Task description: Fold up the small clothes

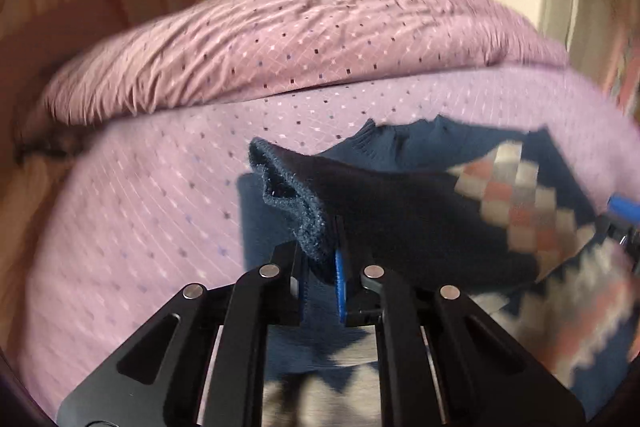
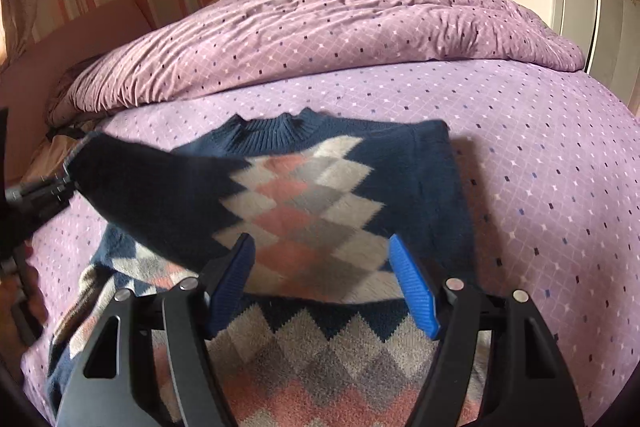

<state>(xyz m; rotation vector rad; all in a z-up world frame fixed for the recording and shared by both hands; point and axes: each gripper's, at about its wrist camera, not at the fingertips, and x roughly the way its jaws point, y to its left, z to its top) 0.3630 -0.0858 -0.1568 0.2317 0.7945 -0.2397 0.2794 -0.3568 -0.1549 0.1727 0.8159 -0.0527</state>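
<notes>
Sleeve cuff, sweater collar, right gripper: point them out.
sleeve cuff (image 1: 288, 187), left wrist view, on the cuff's open rim above the shut fingers.
sweater collar (image 2: 276, 131), right wrist view, on the ribbed neckband.
right gripper (image 2: 320, 247), right wrist view, midway between the open blue fingertips.

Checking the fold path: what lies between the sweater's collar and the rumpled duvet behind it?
Only bare purple sheet between the collar and duvet, in the right wrist view.

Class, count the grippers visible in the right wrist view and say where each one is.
2. The right gripper is open at bottom centre above the sweater; the left gripper grips the sleeve cuff at the left edge.
</notes>
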